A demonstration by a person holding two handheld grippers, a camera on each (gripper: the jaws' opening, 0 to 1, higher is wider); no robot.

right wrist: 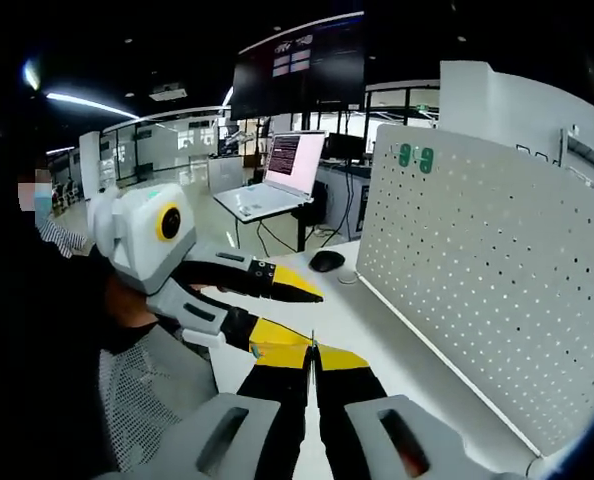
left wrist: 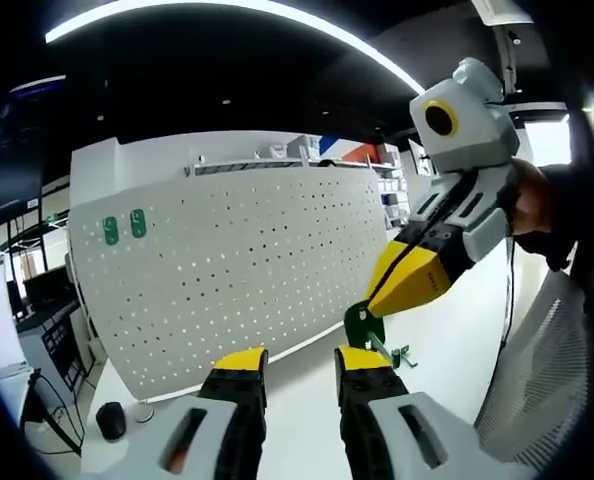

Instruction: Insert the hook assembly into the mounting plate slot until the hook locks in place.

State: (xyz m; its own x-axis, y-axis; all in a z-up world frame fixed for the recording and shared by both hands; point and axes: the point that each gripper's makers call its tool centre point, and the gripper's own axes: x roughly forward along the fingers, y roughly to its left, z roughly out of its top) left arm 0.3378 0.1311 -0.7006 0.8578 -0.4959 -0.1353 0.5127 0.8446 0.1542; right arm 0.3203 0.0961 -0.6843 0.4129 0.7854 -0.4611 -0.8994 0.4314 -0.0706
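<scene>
White bench (left wrist: 307, 420) and a white perforated pegboard panel (left wrist: 227, 270) fill the left gripper view; the left tool (left wrist: 302, 362) stands wide and empty at frame bottom, while the right tool (left wrist: 402, 285), centre-right, pinches a green metal hook assembly (left wrist: 369, 328). In the right gripper view its jaws sit narrow on a thin edge at lower centre. Best approach: square the hook to a slot, then press.

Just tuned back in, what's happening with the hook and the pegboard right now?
A person holds both grippers over a white table in front of the white pegboard. The right gripper is shut on the green hook assembly, held above the table and not yet at the board. The left gripper is open and holds nothing.
</scene>
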